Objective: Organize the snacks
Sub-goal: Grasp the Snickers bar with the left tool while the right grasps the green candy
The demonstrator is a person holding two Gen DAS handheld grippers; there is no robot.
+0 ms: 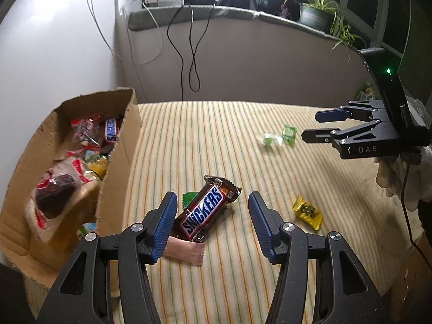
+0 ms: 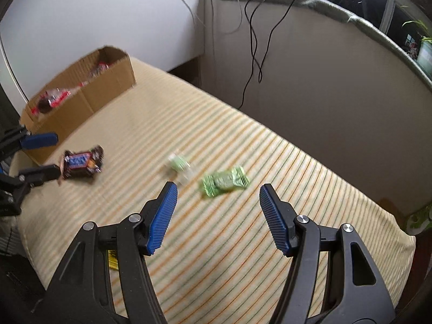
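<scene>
A Snickers bar [image 1: 206, 209] lies on the striped cloth between the fingers of my open left gripper [image 1: 212, 217], over a pink wrapper [image 1: 186, 251] and a green wrapper [image 1: 189, 198]. It also shows in the right wrist view [image 2: 82, 162]. My right gripper [image 2: 217, 210] is open and empty, just short of a green candy [image 2: 225, 181] and a pale green candy [image 2: 179, 163]. The right gripper shows in the left wrist view [image 1: 310, 125] beside those candies [image 1: 289, 133]. A yellow candy [image 1: 307, 210] lies to the right.
A cardboard box [image 1: 118, 156] with several snacks stands at the left edge of the cloth; it also shows in the right wrist view [image 2: 108, 86]. Cables hang down the wall behind. Potted plants [image 1: 316, 13] stand on the sill.
</scene>
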